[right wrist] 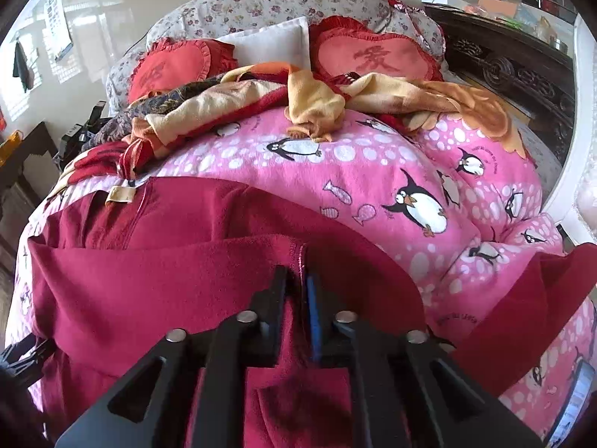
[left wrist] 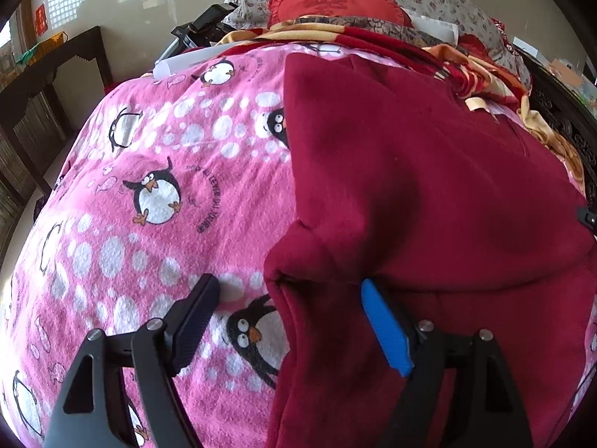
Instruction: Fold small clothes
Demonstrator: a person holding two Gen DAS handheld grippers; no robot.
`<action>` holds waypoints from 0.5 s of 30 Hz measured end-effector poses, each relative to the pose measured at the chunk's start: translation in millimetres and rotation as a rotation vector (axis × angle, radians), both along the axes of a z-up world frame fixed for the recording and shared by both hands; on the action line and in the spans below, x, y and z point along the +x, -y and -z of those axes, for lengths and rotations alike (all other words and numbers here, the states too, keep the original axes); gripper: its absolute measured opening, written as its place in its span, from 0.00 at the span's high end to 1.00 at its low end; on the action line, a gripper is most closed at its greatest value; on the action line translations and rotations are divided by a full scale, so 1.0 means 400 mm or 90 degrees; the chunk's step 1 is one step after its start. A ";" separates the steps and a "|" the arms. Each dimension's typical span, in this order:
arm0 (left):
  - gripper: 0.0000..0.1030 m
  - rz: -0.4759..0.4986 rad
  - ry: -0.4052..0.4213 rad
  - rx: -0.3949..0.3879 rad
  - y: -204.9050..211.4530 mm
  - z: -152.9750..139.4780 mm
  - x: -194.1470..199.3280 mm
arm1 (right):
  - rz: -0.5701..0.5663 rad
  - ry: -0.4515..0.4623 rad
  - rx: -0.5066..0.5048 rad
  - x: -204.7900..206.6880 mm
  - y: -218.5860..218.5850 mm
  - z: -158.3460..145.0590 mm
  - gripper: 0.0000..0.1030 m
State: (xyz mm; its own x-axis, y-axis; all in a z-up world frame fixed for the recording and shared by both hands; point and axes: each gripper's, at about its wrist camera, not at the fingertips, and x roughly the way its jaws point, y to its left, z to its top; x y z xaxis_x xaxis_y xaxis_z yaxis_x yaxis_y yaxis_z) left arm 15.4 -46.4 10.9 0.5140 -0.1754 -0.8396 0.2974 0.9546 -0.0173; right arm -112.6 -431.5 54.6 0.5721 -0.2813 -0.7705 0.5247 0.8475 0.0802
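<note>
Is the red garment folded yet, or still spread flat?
Partly folded: the red garment has one flap doubled across its body, pinched by the shut right gripper. Final fold state: cannot tell.

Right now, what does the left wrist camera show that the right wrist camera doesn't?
Only the left wrist view shows the left gripper, open, straddling the dark red garment's edge. Only the right wrist view shows the right gripper shut on a fold of that garment, plus the heart-shaped cushions. Both show the garment lying on the pink penguin blanket.
</note>
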 end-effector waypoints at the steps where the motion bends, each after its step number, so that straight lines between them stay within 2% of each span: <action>1: 0.20 -0.001 0.001 0.001 0.001 0.000 -0.001 | 0.000 -0.003 0.009 -0.007 0.003 0.001 1.00; 4: 0.20 -0.003 0.002 0.001 0.001 0.001 -0.004 | 0.010 0.000 0.034 -0.036 0.005 -0.012 1.00; 8: 0.20 -0.004 0.004 0.006 0.003 0.001 -0.004 | 0.002 0.015 0.034 -0.078 -0.029 -0.039 1.00; 13: 0.19 -0.006 0.007 0.013 0.007 0.001 -0.006 | -0.059 0.040 0.033 -0.094 -0.101 -0.054 1.00; 15: 0.19 -0.007 0.010 0.013 0.009 0.002 -0.007 | -0.077 0.028 0.026 -0.080 -0.118 -0.040 1.00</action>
State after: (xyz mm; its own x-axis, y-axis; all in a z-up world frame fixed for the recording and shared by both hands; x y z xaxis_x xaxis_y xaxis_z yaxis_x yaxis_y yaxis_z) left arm 12.4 -50.0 10.1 0.5288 -0.1518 -0.8350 0.2866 0.9580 0.0073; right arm -144.7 -384.2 70.8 0.6338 -0.1766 -0.7531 0.4136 0.9001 0.1370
